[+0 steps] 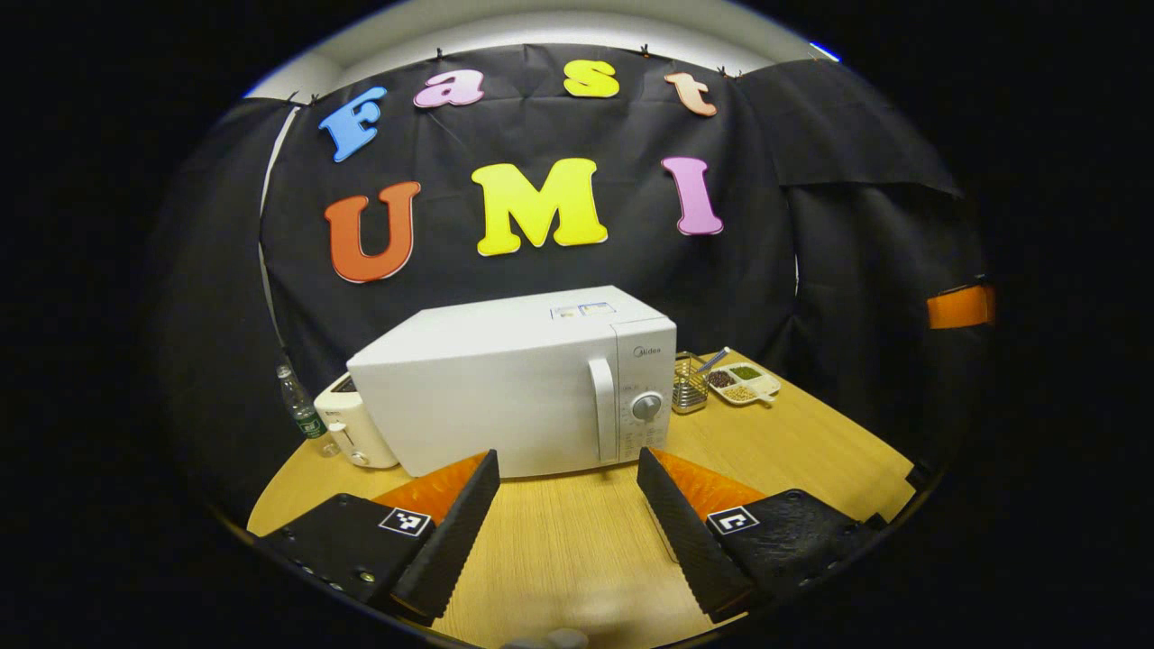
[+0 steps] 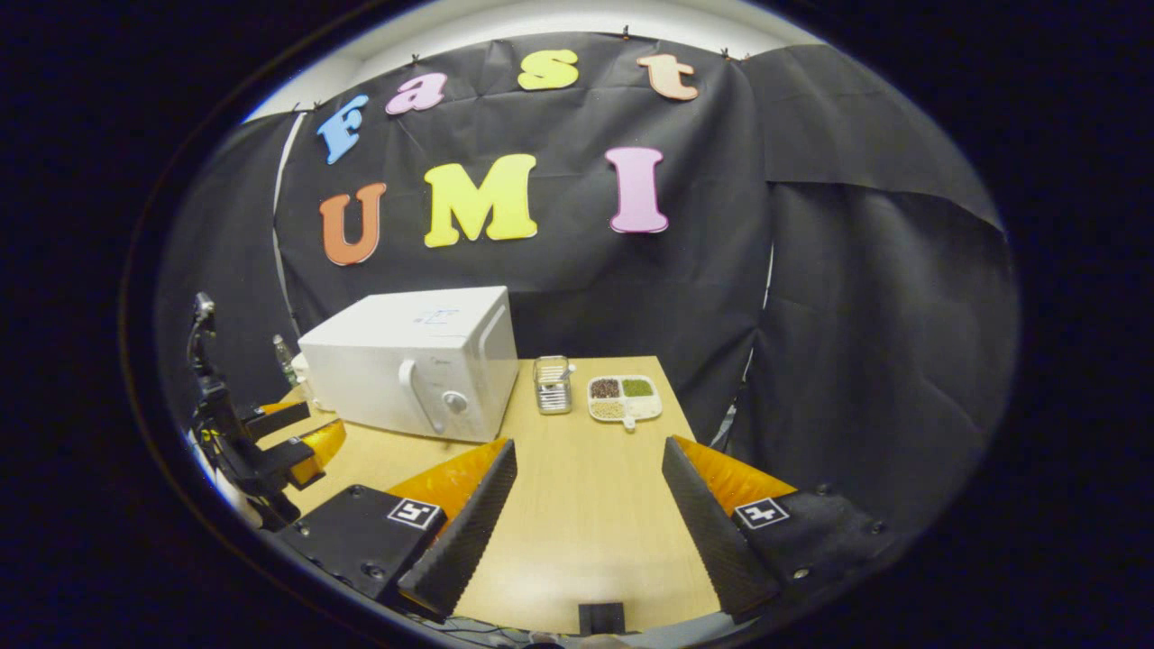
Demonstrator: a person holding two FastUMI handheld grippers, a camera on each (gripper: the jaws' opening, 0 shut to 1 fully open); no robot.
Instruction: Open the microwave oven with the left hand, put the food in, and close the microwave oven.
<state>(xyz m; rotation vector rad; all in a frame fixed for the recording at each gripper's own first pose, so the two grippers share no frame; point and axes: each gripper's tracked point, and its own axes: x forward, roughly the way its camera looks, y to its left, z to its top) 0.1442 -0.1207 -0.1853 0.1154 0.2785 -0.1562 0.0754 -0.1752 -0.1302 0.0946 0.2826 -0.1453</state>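
Observation:
A white microwave stands on the wooden table with its door closed, a vertical handle and a round dial on its right side. My left gripper is open, held just in front of the oven with nothing between its fingers. A divided white plate of food lies to the right of the oven. In the right gripper view the microwave is at the left and the food plate is ahead. My right gripper is open and empty, well short of the plate. The left gripper shows at the far left.
A small metal wire basket sits between the oven and the plate, also the basket in the right gripper view. A white toaster and a plastic bottle stand left of the oven. The table's right edge is near the plate.

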